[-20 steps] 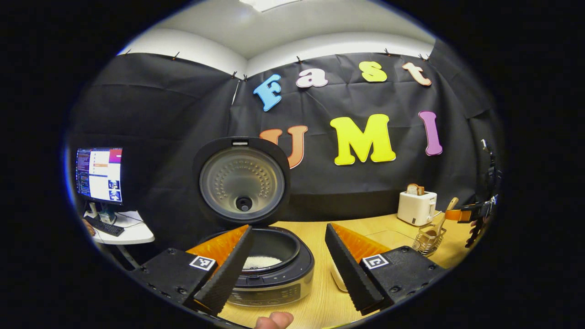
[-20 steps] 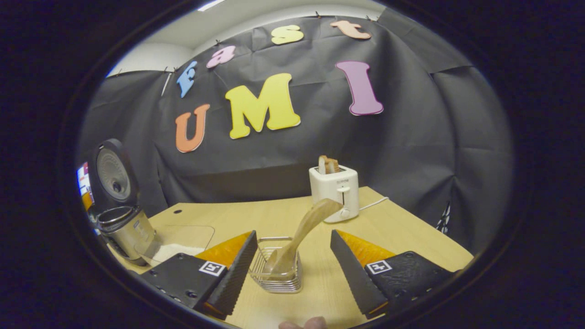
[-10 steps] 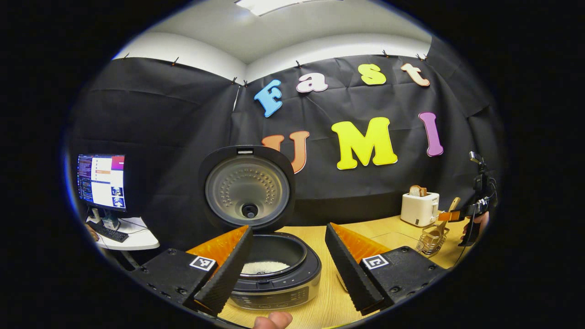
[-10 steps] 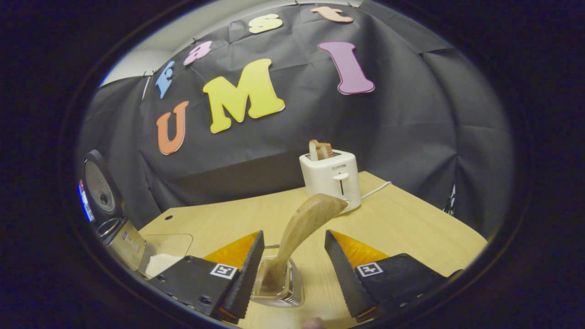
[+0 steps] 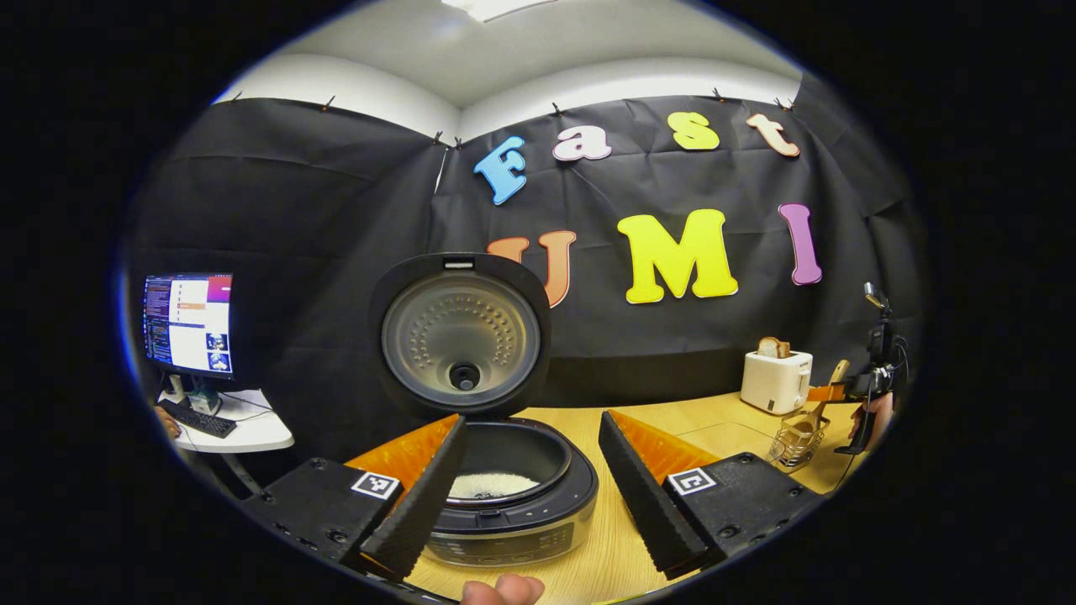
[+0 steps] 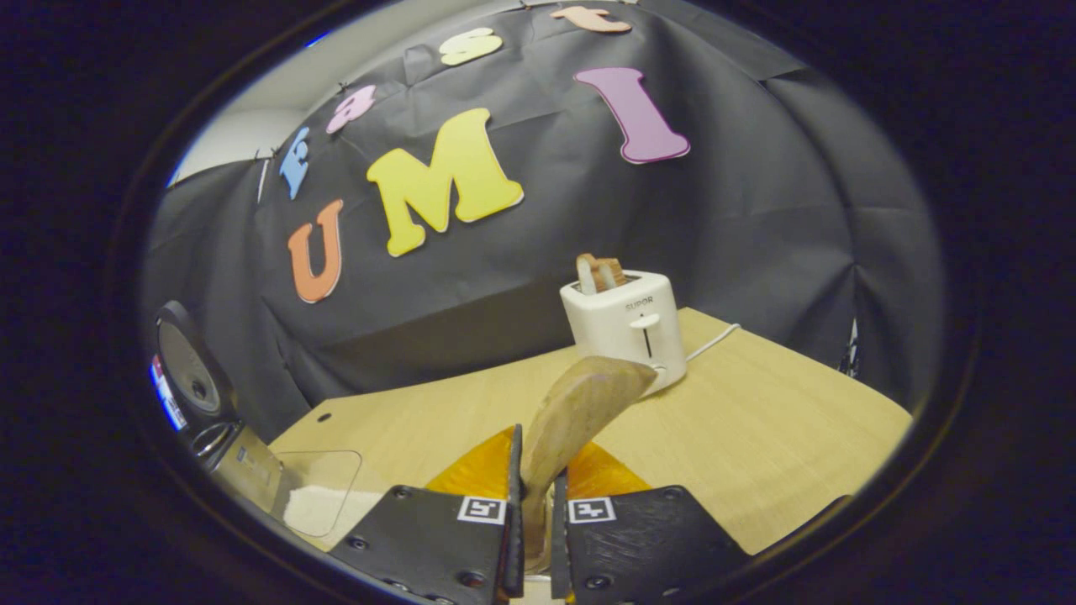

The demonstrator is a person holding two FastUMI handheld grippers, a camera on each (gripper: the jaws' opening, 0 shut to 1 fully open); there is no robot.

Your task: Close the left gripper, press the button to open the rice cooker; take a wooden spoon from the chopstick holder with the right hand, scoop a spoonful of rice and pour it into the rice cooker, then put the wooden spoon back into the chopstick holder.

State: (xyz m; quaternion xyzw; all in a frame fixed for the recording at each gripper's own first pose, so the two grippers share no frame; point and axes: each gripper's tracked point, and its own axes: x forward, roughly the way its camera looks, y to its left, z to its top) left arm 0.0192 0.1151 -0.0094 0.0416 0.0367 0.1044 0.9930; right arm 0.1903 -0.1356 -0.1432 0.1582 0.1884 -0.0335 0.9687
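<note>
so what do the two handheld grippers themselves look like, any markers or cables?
Both are alike: the left gripper and right gripper each have two wedge-shaped fingers with ribbed inner faces, mounted on black blocks with visible screws. Each block carries a small square black-and-white marker. Seen from the left gripper view, the right one has a dark cable hanging from it.

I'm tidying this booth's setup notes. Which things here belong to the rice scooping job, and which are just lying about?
Belong to the job:
rice cooker, lid up
wooden spoon, clamped in the right gripper
chopstick holder
clear rice container
left gripper, open

Lying about:
toaster with bread
monitor and keyboard on the side table
</note>
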